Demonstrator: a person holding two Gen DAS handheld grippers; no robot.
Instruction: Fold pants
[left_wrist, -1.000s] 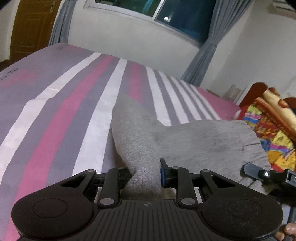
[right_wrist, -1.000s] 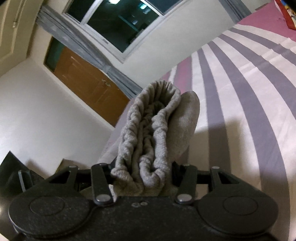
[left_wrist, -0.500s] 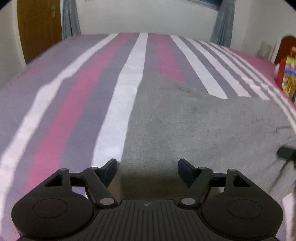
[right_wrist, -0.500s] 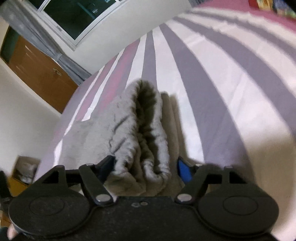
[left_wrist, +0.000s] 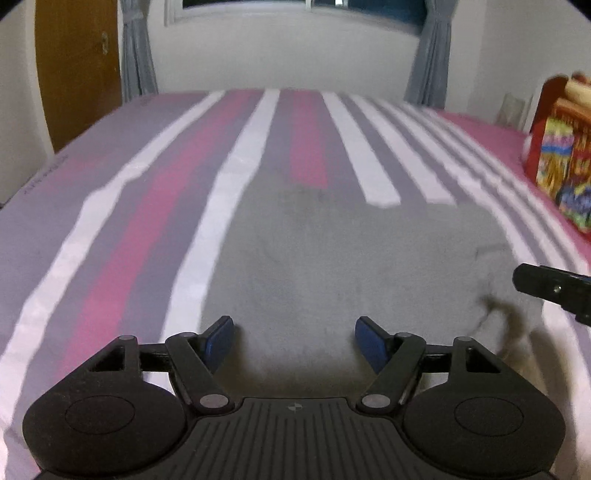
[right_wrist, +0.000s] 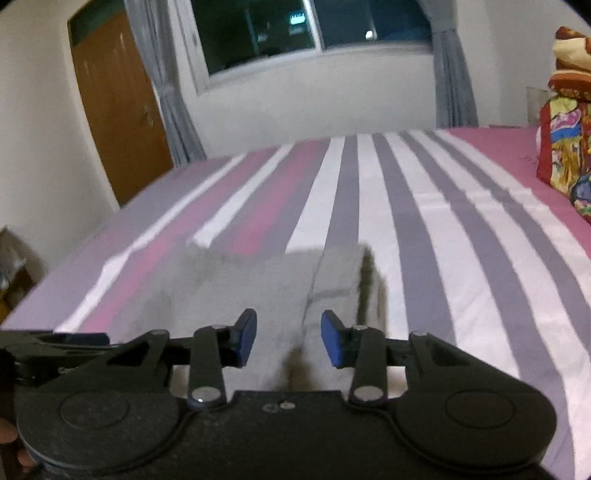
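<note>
Both wrist cameras low over the striped bed (left_wrist: 110, 258), facing the window wall, sharing the grey pants (left_wrist: 351, 266).

The grey pants (left_wrist: 332, 266) lie flat on the striped bed, folded into a broad, roughly rectangular slab of soft knit fabric. From the right wrist camera the pants (right_wrist: 236, 291) show a straight far edge and, at their right end, a raised doubled layer whose open edge stands slightly up.

Matt grey fleecy pants (left_wrist: 332, 258) on smooth striped cotton sheet (left_wrist: 110, 221).
</note>
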